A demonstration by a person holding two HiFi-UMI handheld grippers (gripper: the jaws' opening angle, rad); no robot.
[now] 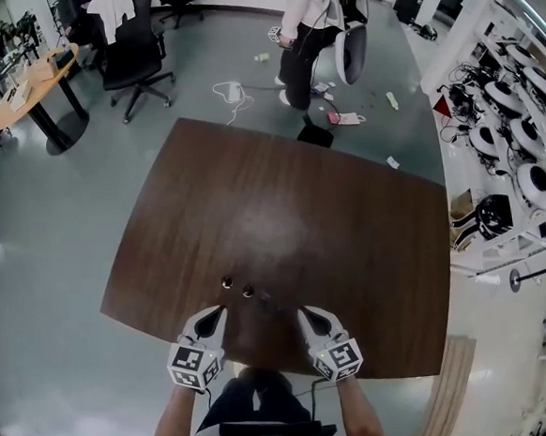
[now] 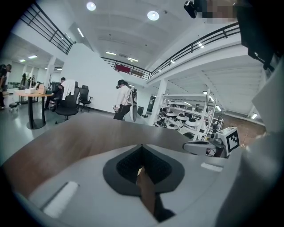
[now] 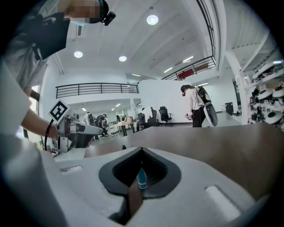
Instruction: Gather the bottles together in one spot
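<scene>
Head view, nearest first: both grippers hang over the near edge of the table [image 1: 350,234]. Left gripper [image 1: 217,312] is clamped shut, and right gripper [image 1: 303,312] is pinched on a small blue bottle [image 3: 141,178], which sits right between its pads in the right gripper view. Just past them a dark bottle [image 1: 226,282] and a second dark bottle [image 1: 248,290] stand close together on the wood. Way back, a person [image 1: 301,31] stands on the floor

Dark brown wood-grain tabletop [image 1: 351,253] with rounded corners and a pale sheen at its centre. A first bottle [image 1: 226,282] and a second bottle [image 1: 248,290], both small, stand just beside each other near the near edge, left of its middle.
</scene>
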